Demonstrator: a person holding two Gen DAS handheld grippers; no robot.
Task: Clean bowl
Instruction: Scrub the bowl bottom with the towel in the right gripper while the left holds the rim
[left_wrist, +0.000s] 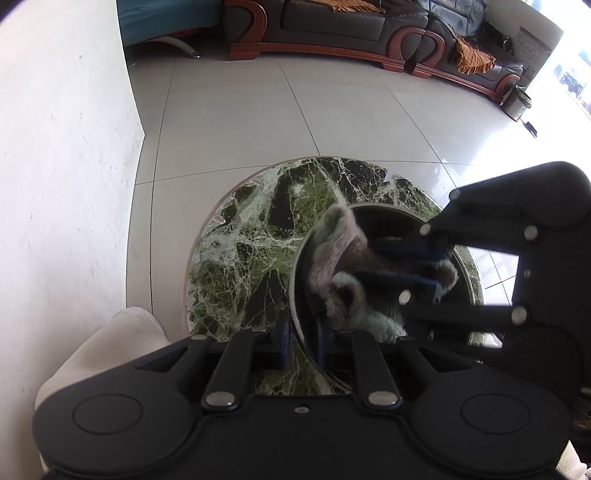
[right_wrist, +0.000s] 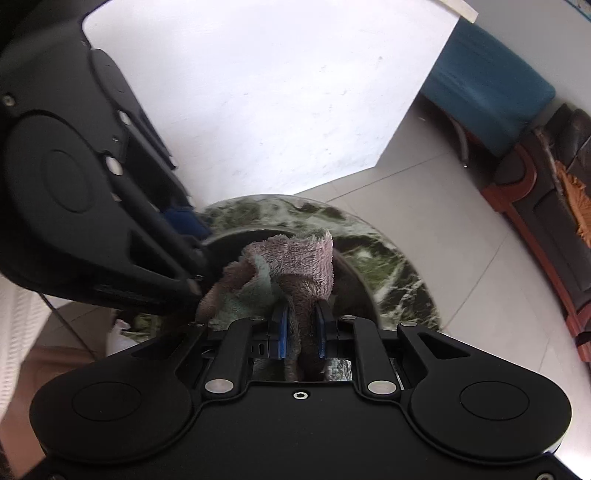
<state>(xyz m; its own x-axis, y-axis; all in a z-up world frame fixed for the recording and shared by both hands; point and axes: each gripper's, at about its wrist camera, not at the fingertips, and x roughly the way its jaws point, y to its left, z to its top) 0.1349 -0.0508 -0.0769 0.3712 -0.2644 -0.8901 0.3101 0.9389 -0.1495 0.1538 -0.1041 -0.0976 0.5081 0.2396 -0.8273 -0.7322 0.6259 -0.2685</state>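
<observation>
Clamping the bowl (left_wrist: 301, 288) rim, the left gripper (left_wrist: 301, 341) is steadying it; the right gripper (right_wrist: 301, 332), pinching the cloth (right_wrist: 295, 258), is risking tipping it by overpressing.

Two matte-black grippers, left gripper (left_wrist: 301, 345) and right gripper (right_wrist: 301, 332): blue pads, silver pivot screws (round bosses at four and eight o'clock), white ribbed sleeve (left_wrist: 110, 343).

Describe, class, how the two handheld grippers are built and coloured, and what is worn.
The left gripper and right gripper match: matte black bodies with round side discs, silver rivets on linkage bars, and blue finger pads. A white ribbed sleeve shows beside the left one.
</observation>
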